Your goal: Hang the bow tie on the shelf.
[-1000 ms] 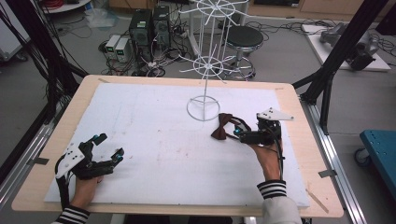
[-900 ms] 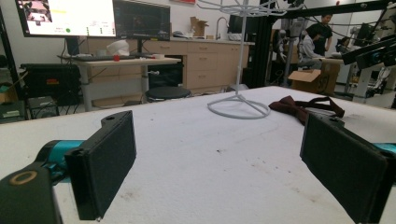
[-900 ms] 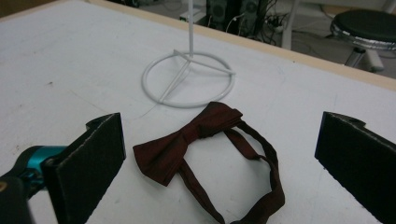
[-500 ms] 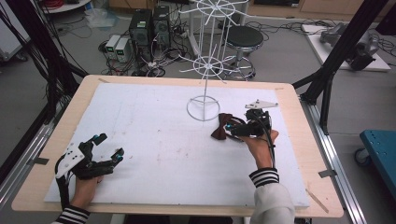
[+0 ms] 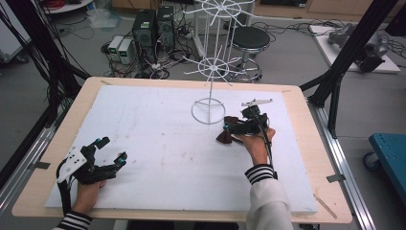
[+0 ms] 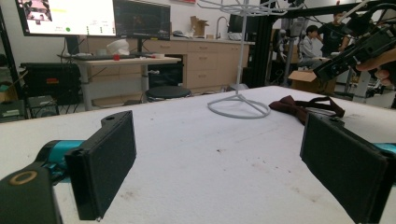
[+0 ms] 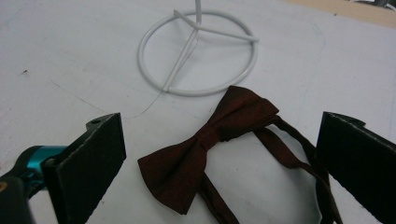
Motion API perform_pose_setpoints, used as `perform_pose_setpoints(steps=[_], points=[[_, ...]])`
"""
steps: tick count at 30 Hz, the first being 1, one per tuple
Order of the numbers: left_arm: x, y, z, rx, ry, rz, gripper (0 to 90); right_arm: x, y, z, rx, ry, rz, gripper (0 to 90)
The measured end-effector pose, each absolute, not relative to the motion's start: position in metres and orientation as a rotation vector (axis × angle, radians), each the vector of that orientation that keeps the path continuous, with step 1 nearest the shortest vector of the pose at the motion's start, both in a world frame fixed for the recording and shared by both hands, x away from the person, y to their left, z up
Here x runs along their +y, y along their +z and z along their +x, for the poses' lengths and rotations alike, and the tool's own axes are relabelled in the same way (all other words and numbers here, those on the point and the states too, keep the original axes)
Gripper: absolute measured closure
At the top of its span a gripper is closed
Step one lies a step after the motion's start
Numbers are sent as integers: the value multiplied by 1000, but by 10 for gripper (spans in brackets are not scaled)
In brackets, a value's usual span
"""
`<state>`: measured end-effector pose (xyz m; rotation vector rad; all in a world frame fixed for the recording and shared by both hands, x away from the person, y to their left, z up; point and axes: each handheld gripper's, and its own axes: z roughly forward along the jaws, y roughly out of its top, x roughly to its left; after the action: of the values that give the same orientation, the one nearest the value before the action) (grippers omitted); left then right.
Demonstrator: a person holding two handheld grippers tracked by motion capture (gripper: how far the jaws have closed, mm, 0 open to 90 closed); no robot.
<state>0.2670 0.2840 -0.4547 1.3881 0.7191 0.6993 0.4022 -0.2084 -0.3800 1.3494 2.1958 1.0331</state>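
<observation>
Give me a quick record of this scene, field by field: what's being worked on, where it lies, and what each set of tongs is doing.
item: dark red bow tie with strap
place: flat on the white table cover, beside the ring base of the white wire stand
right tongs: open, jaws either side of the bow tie, not gripping
left tongs: open, holding nothing, near the table's front left corner
state: bow tie not yet picked up

One bow tie (image 7: 210, 144), one wire stand (image 5: 209, 76)

both tongs spread wide, left tongs (image 5: 111, 150) low near the person, right tongs (image 5: 229, 132) farther forward
</observation>
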Motion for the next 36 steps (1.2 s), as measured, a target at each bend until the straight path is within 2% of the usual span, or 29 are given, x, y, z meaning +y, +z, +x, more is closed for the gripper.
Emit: perform_pose_setpoints(steps=[2, 4, 36], points=[[284, -455, 267, 717, 702, 1391, 110, -202, -381, 406, 2211, 996, 1372, 15], [284, -455, 267, 717, 702, 1392, 109, -200, -384, 408, 2228, 996, 1389, 58], [284, -455, 268, 726, 695, 1386, 110, -169, -411, 438, 2230, 737, 1608, 69]])
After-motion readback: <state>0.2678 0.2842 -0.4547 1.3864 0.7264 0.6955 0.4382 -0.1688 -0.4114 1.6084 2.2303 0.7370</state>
